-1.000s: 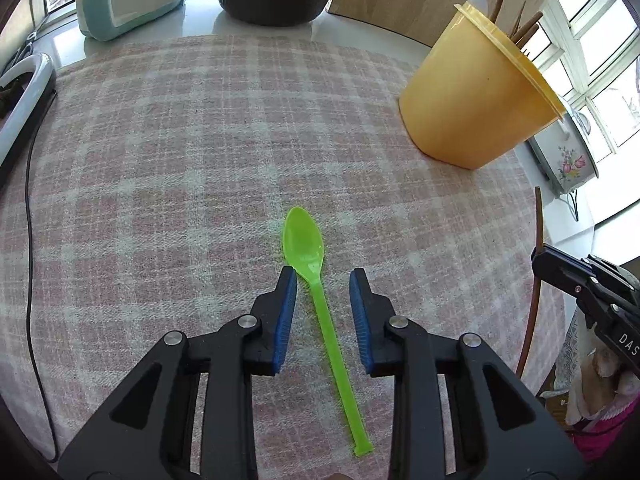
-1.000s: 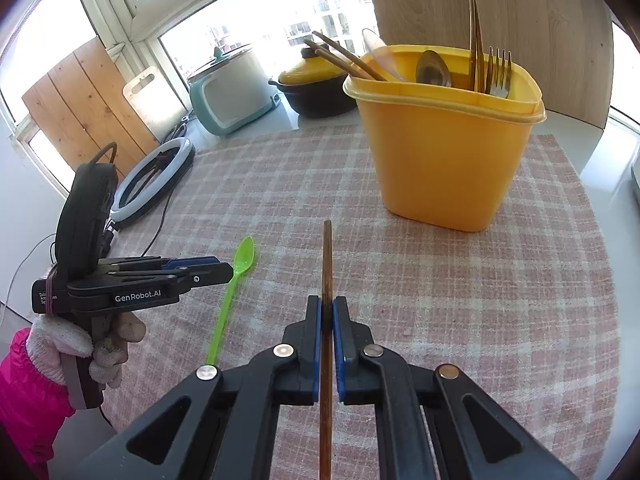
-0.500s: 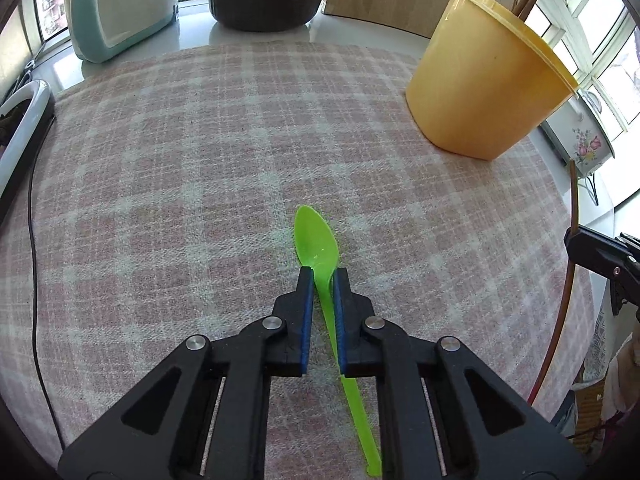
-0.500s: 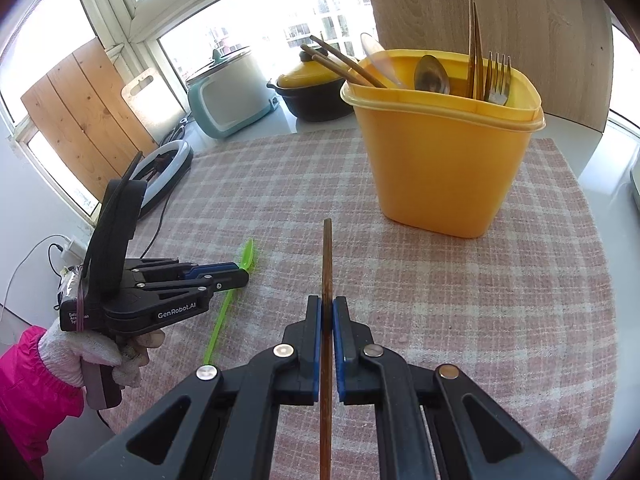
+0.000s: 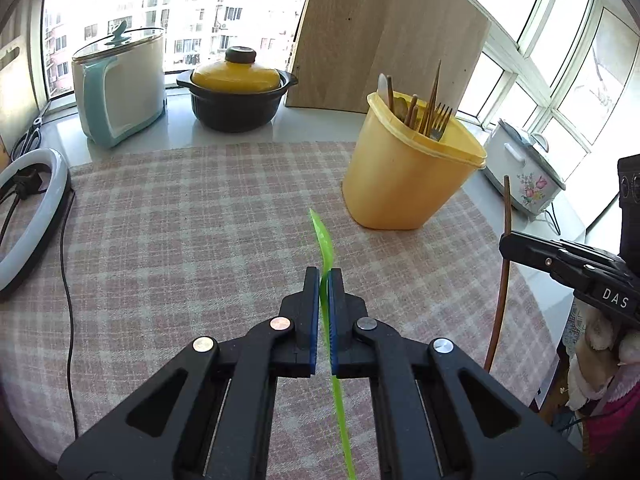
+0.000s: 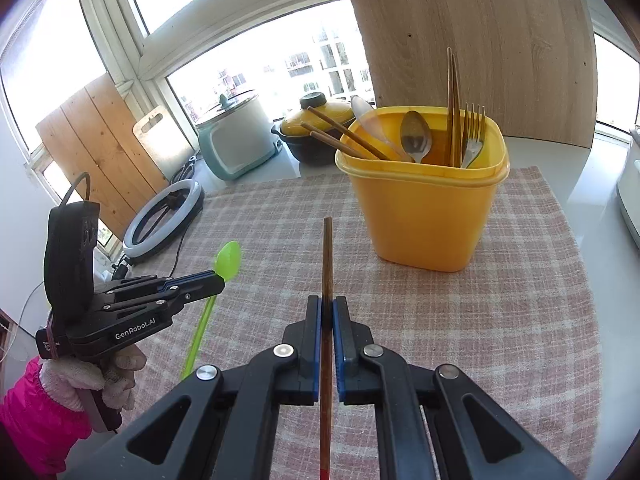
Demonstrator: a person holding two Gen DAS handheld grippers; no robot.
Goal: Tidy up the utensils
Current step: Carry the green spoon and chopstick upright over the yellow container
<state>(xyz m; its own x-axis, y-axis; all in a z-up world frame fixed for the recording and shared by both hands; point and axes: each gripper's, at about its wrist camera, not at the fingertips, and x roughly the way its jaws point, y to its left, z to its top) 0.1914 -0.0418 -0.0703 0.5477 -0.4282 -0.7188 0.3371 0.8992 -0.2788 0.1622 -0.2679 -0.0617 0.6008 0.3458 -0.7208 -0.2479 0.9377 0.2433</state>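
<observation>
- The left gripper (image 5: 325,276) has its blue pads pressed together on the green spoon (image 5: 325,240); the jaws have just been closing, and the spoon's thin handle sits between them.
- The pads grip the spoon just behind its bowl. The bowl sticks out past the fingertips, pointing away toward the far side of the table and slightly left, seen edge-on in the left wrist view.
- The spoon's long axis runs roughly along the gripper's own line; its handle trails back under the jaws toward the near edge of the picture.
- In the right wrist view the left gripper (image 6: 218,282) appears at the left, carried by a gloved hand (image 6: 86,376) with a pink sleeve. The green spoon (image 6: 228,258) is clear of the cloth there, bowl uppermost and handle slanting down toward the near left.
- The right gripper (image 6: 328,308) is clamped on a brown chopstick (image 6: 327,256), pads tight against both sides of the stick.
- The chopstick lies along the right gripper's line, its far end pointing toward the far side of the table and its near end passing back between the jaws.
- In the left wrist view the right gripper (image 5: 505,244) shows at the right edge, with the chopstick (image 5: 505,208) standing close to upright.
- The yellow utensil container (image 6: 424,216) stands on the checked tablecloth (image 6: 280,216), far and to the right of both held pieces, well apart from them. It holds chopsticks, spoons and a fork standing upright or leaning.
</observation>
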